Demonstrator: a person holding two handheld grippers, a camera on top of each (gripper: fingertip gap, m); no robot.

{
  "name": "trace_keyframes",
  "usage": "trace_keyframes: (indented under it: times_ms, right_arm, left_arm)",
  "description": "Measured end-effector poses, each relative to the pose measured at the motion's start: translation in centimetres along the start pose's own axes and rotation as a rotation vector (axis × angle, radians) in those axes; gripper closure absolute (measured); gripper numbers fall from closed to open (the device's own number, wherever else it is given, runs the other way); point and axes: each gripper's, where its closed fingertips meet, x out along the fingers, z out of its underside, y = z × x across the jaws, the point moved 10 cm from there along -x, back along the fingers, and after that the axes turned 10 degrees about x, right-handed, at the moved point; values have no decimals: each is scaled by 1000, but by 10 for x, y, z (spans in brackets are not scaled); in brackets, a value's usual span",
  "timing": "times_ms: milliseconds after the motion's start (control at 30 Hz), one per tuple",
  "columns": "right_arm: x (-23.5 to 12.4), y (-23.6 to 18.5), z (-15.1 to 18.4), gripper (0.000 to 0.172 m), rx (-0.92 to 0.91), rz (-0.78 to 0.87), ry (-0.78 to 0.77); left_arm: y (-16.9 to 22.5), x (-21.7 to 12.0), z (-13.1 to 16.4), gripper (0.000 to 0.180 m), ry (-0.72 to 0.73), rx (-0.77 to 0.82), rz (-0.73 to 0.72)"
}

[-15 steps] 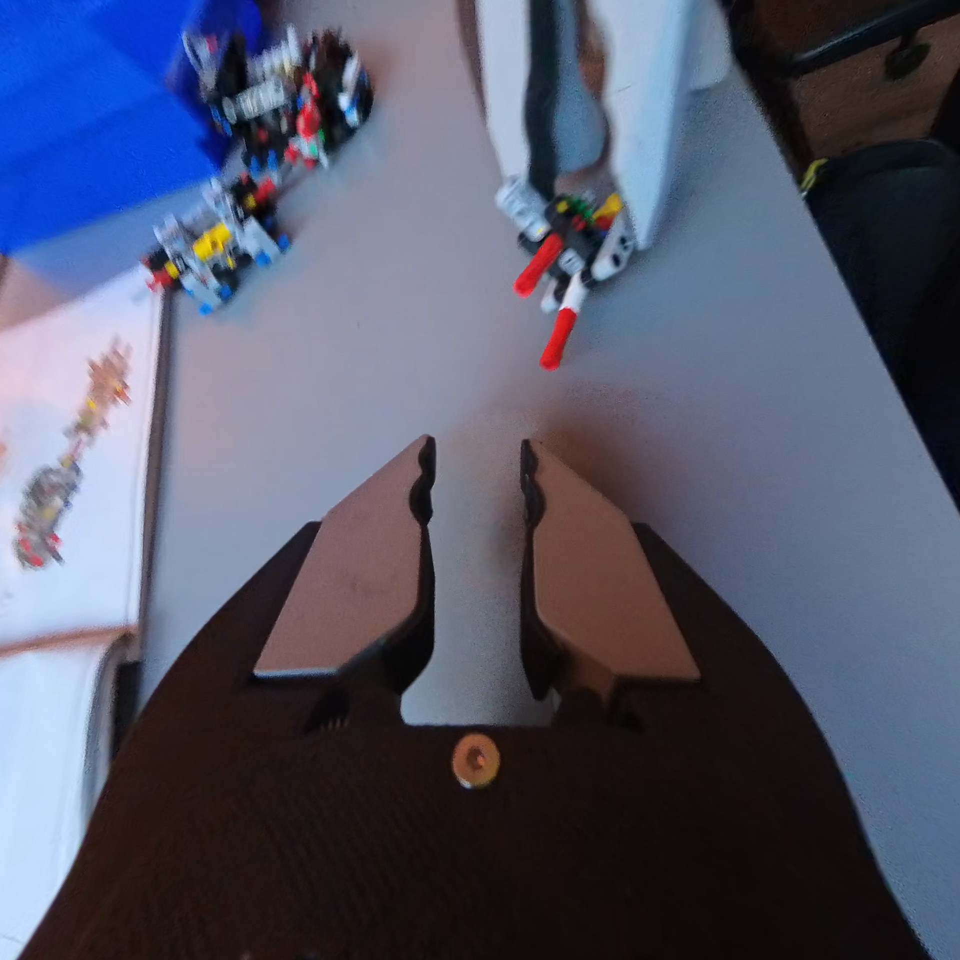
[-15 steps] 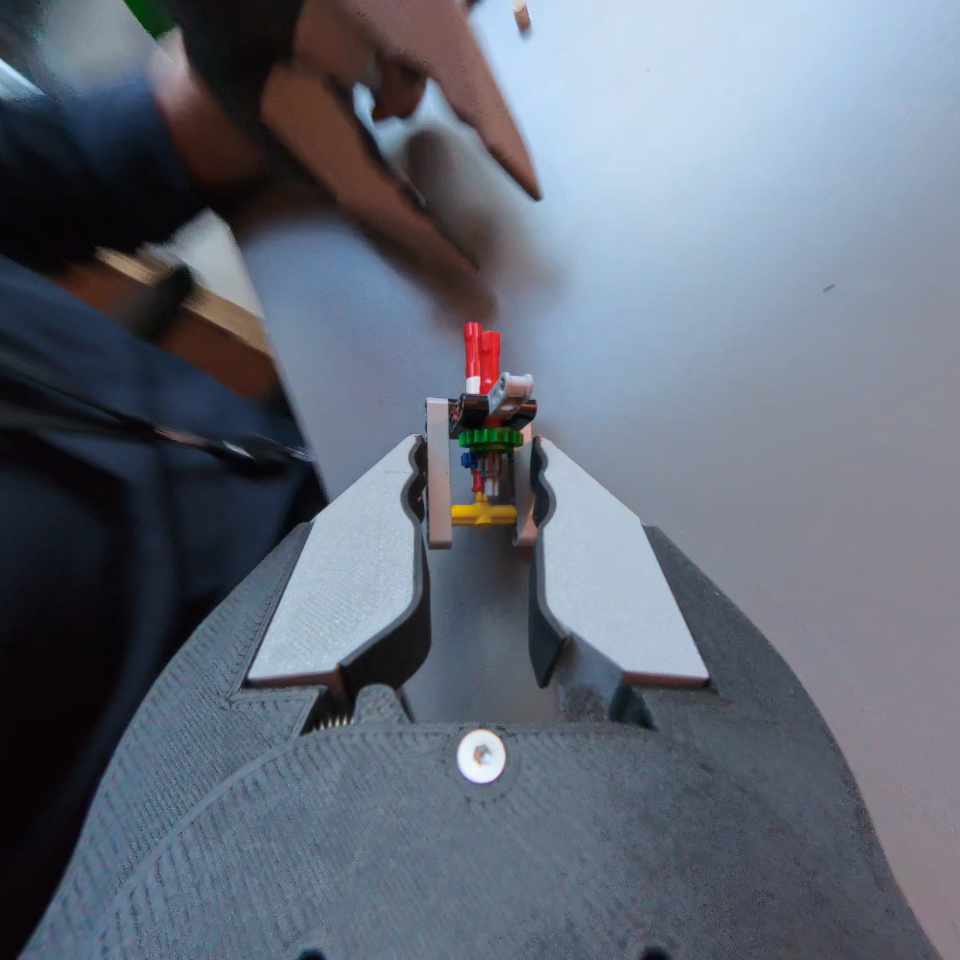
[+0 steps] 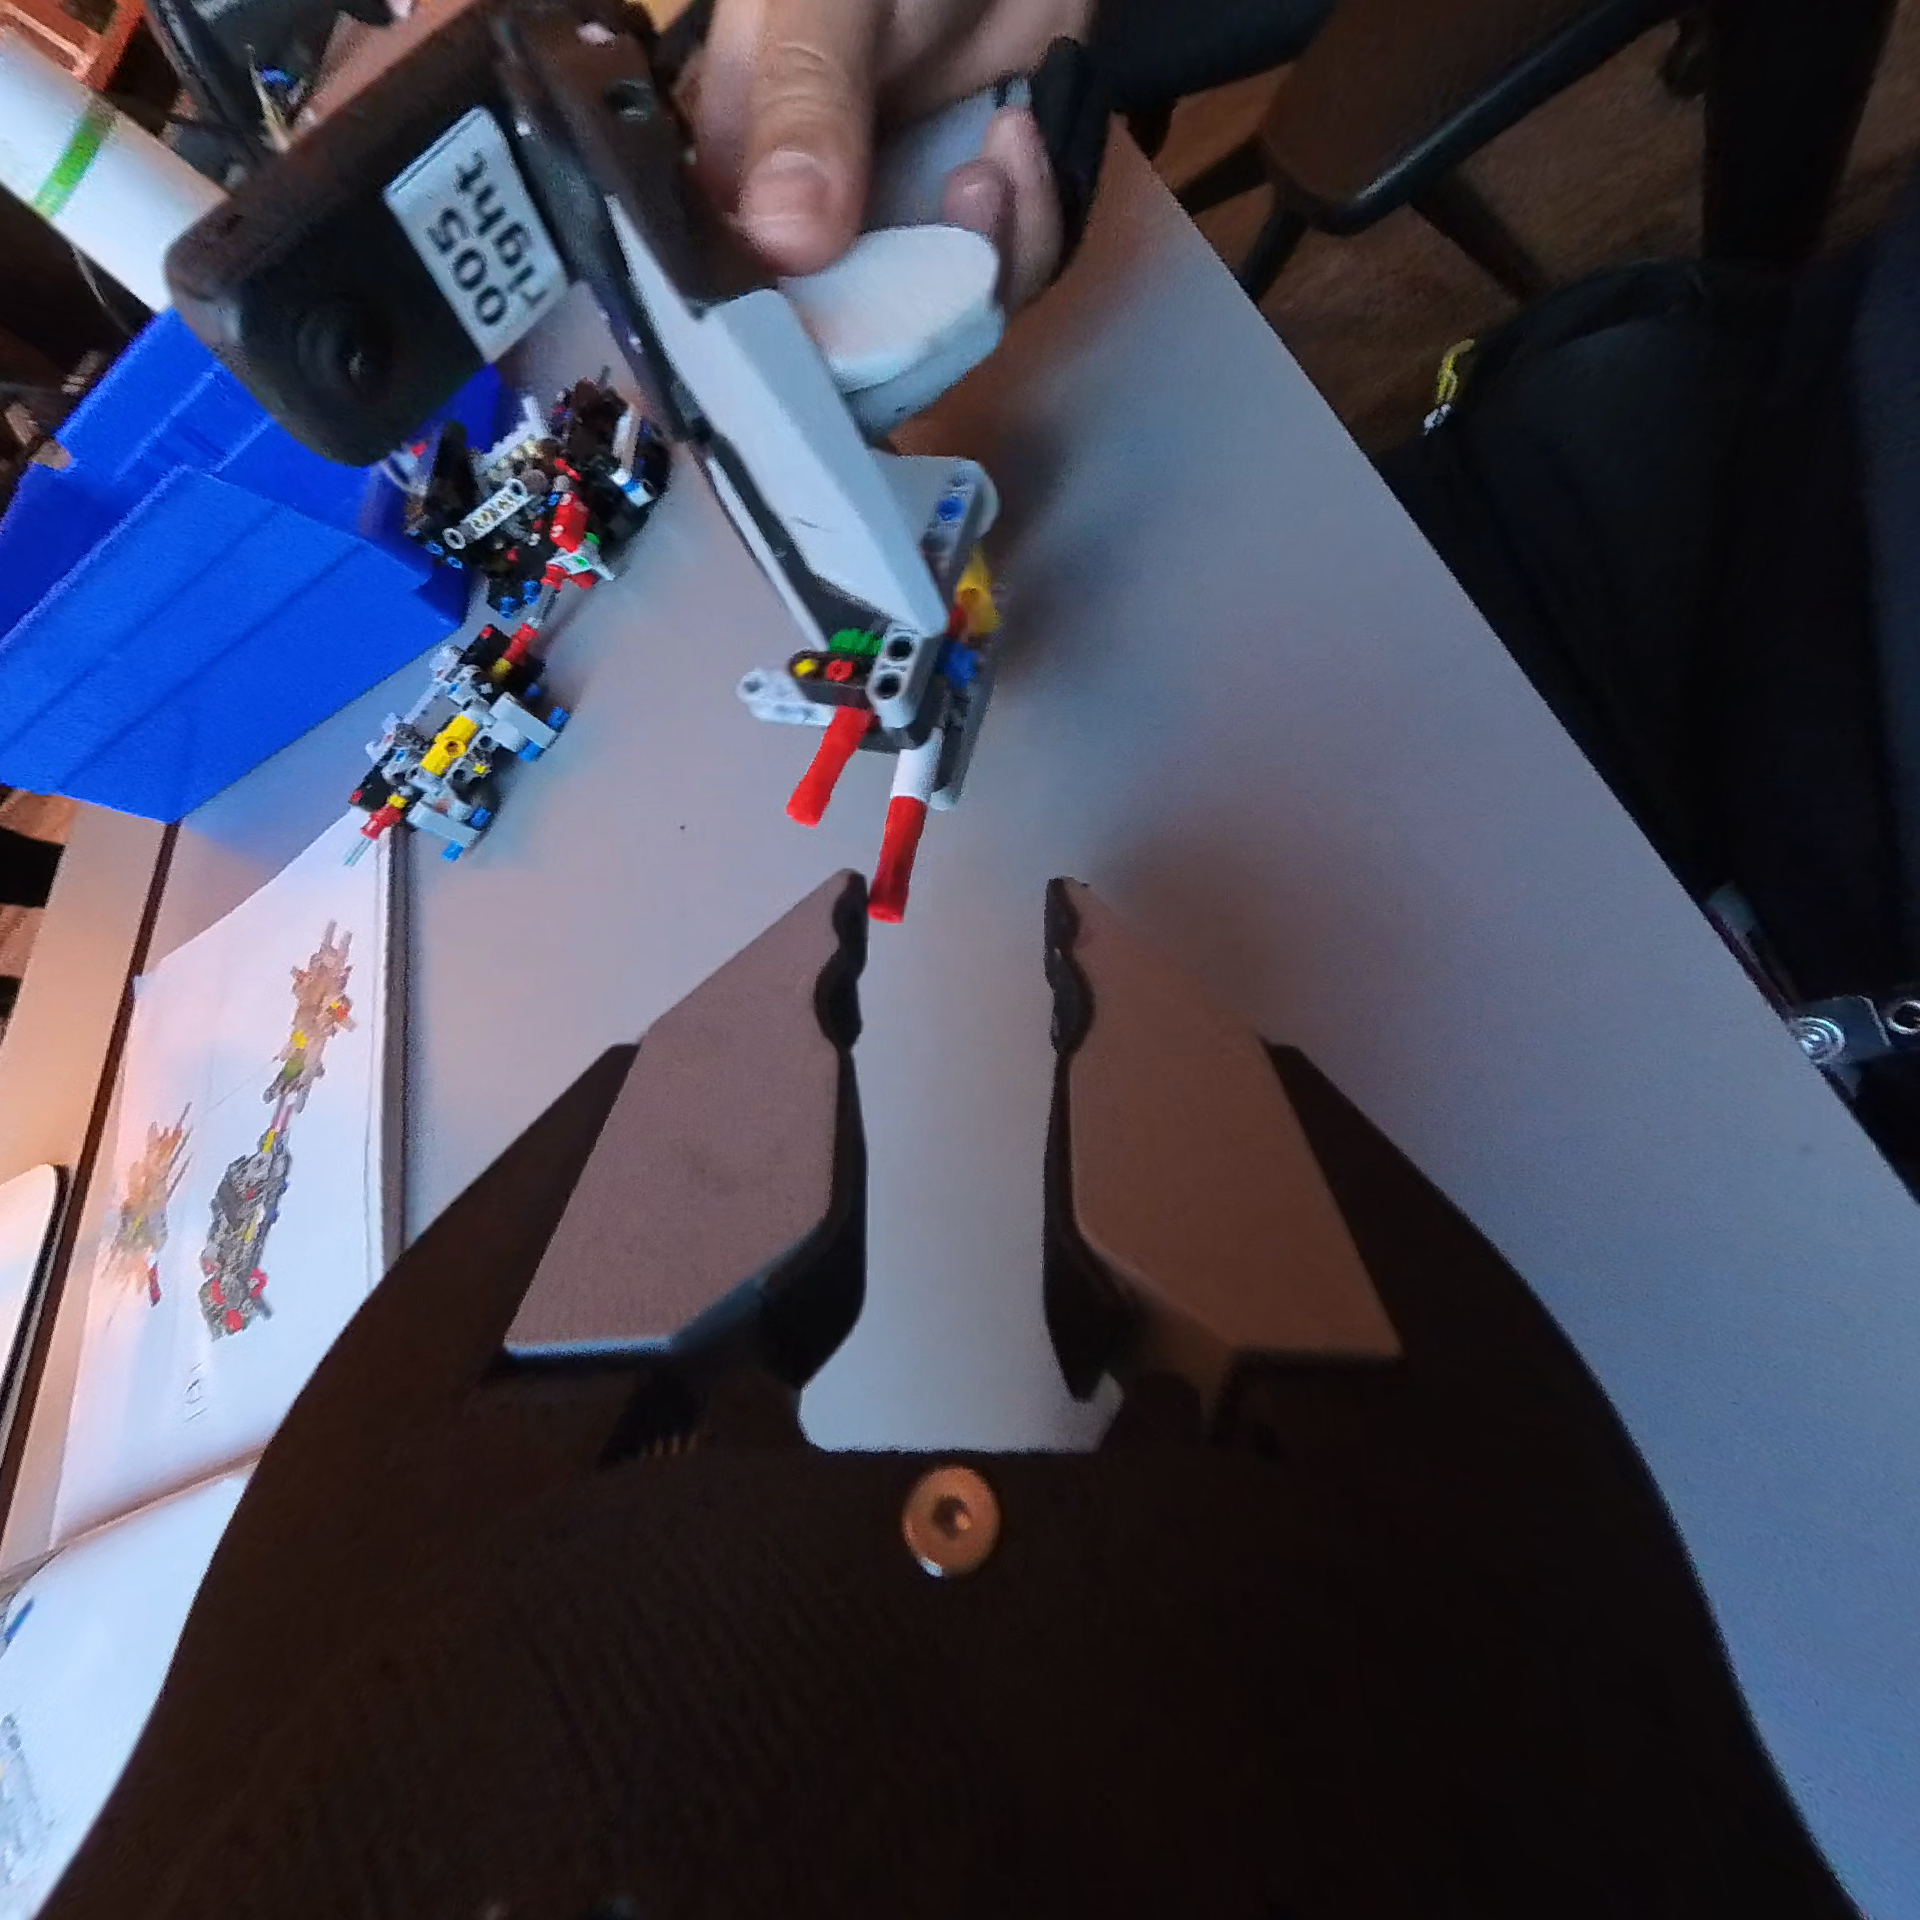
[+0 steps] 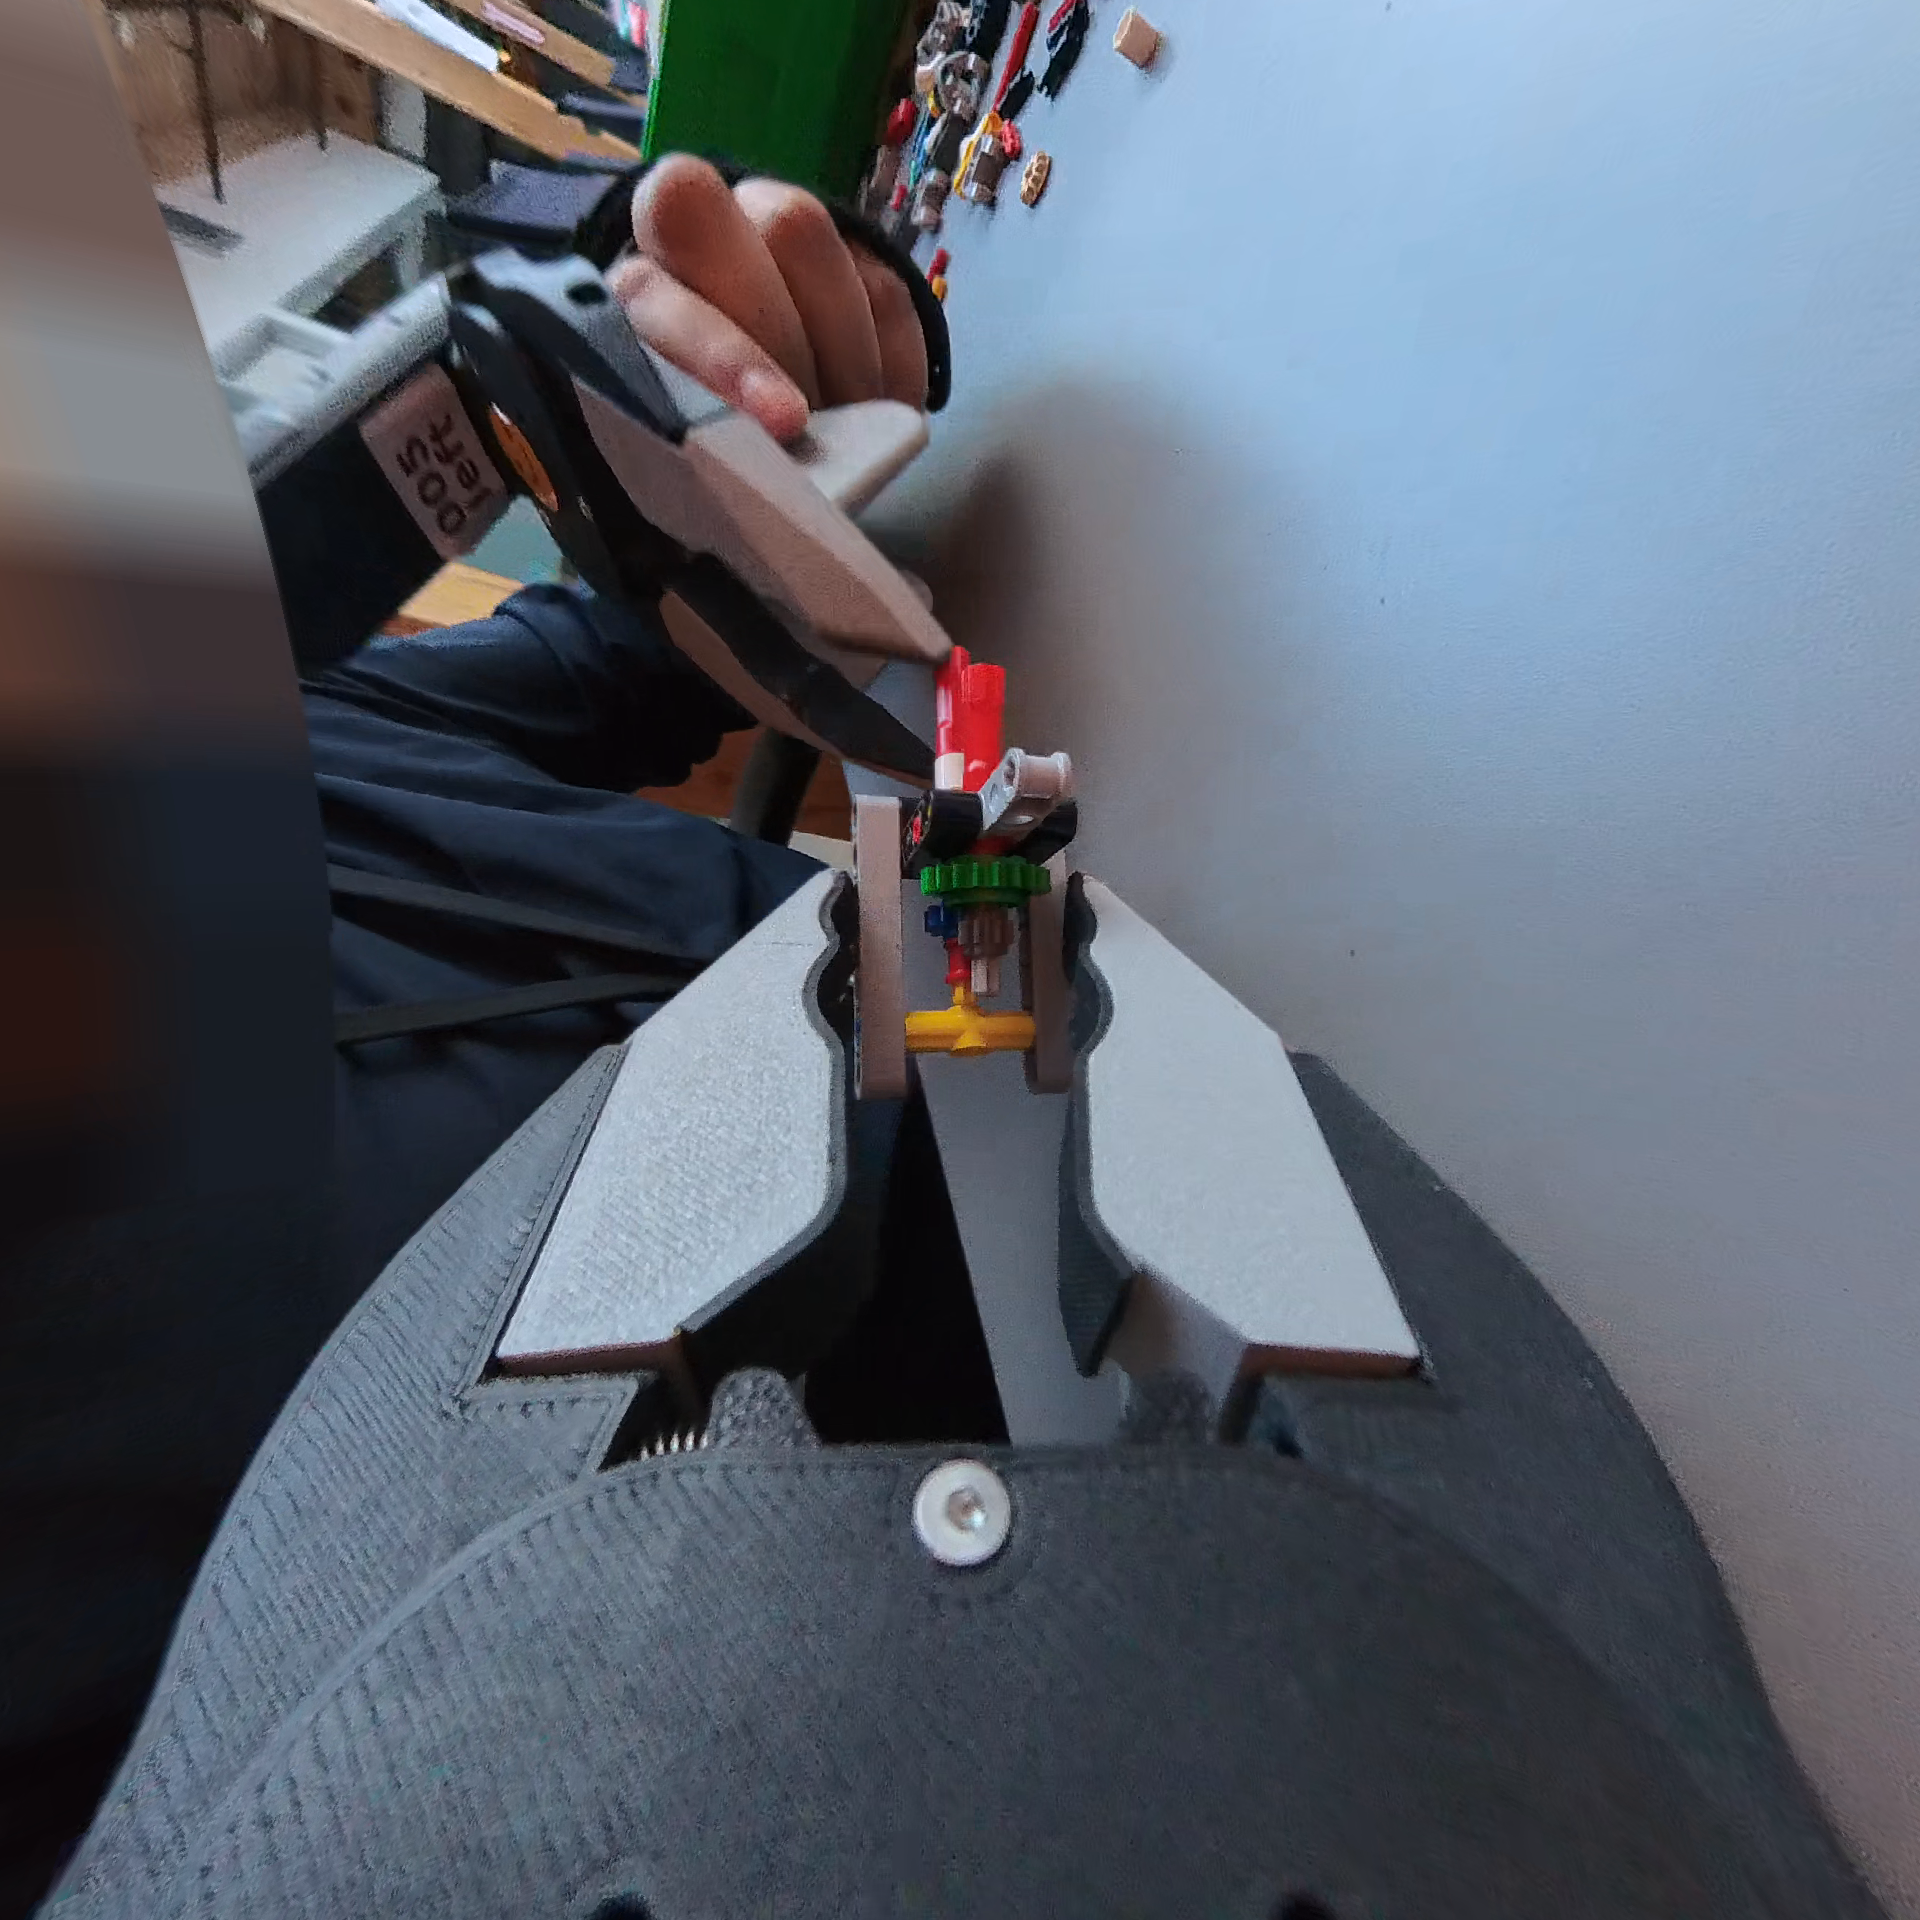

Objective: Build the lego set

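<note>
Grey table (image 3: 1299, 831); right claw (image 4: 961, 894) clamps multicoloured brick assembly (image 4: 971, 935).

Hobby workroom, grey table (image 3: 1299, 831), blue bin (image 3: 187, 582), brick models (image 3: 457, 748), open instruction booklet (image 3: 239, 1195)

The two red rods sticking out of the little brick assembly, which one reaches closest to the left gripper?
The longer rod, red with a white collar; its tip lies just beside the left gripper's left fingertip. The shorter all-red rod ends farther off.

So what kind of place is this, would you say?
Probably a hobby or lab workbench for building-brick models: a grey table with small brick assemblies, a blue bin and an open instruction booklet.
</note>
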Motion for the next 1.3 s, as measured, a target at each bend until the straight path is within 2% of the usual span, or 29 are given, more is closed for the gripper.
trace_keyframes:
  times_ms: [167,433,867,1033,1300]
  right_arm:
    - [2,3,-4,135,28,9,-20]
    - [6,7,-6,134,32,-6,-23]
    - [-1,3,-8,134,-77,72,35]
    - [-4,-1,-14,134,-199,178,93]
    - [-8,-6,-41,134,-486,484,272]
  left_arm:
    - [3,7,1,154,-69,3,4]
    - [1,7,4,158,-91,-12,-2]
    - [-6,5,12,157,-102,-57,-27]
    - [-12,6,18,158,-153,-92,-70]
    - [-28,2,38,159,-278,-243,-163]
